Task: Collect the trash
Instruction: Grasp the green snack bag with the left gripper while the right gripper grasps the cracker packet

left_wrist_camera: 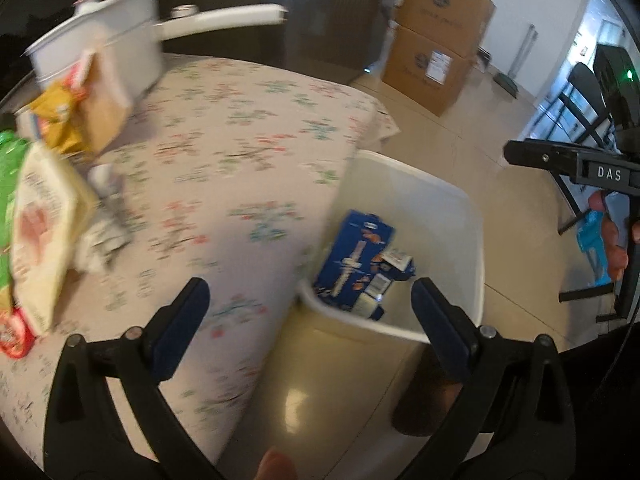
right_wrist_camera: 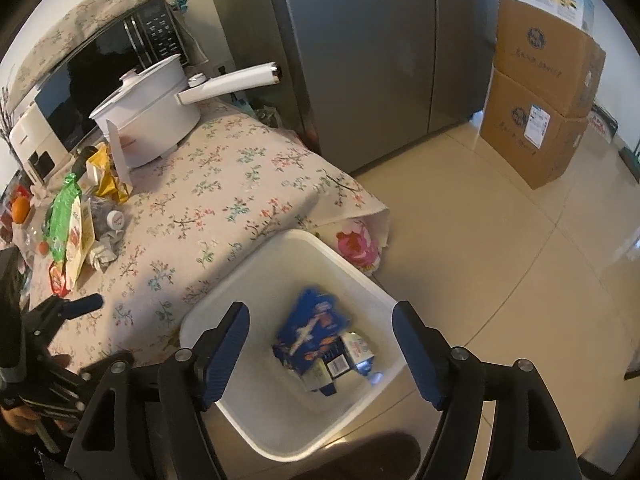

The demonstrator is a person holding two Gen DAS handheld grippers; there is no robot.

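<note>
Trash bin (right_wrist_camera: 352,268) holds blue carton (right_wrist_camera: 310,332); right gripper (right_wrist_camera: 320,348) jaws apart, empty, above it. Left gripper (left_wrist_camera: 310,320) jaws apart w/ nothing between; approach wrappers (right_wrist_camera: 76,232) on table (right_wrist_camera: 224,208) low, square.

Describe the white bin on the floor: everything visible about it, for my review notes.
The white bin is a squarish, open-topped tub with rounded corners and smooth walls, plastic by the look of it. It stands upright on the tiled floor beside the corner of the cloth-covered table; whether it touches the cloth cannot be told. Inside lie a crumpled blue packet and some smaller cartons. The right tongs hang open above it, holding nothing.
</note>
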